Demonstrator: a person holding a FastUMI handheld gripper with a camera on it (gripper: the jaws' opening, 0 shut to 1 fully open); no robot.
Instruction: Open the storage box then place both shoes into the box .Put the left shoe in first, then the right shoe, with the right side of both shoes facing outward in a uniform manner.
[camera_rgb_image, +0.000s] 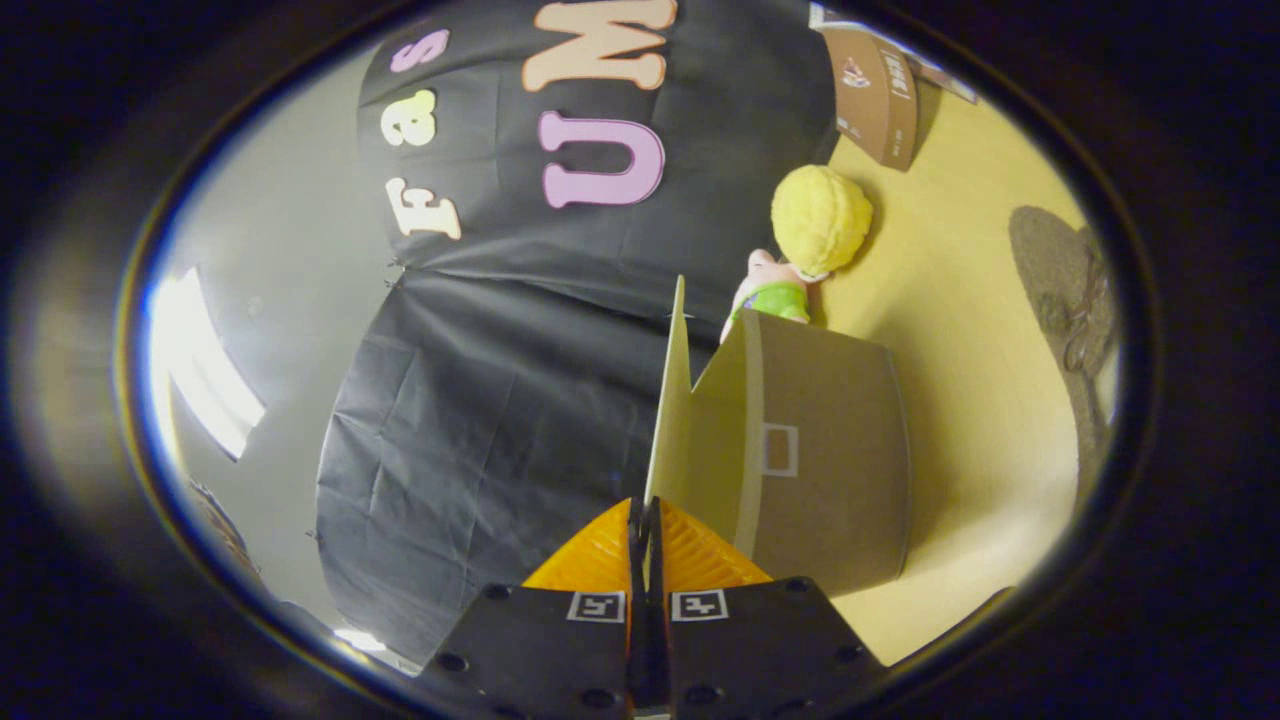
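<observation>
The view is rolled sideways, so the yellow table (970, 330) stands to the right of the fingers. My gripper (645, 518) is shut on the thin edge of the storage box's lid (672, 400), which is swung up and away from the box. The brown cardboard storage box (830, 450) sits just ahead of the fingers, with a small white square outline on its side and its pale inner face showing. A grey lace-up shoe (1070, 300) lies on the table beyond the box, well away from the fingers. I cannot see inside the box.
A doll with yellow hair (820, 220) and a green top lies right behind the box against the black cloth wall. A second brown carton (880, 90) stands further along the table by the wall. A bright window (205, 370) shows beside the cloth.
</observation>
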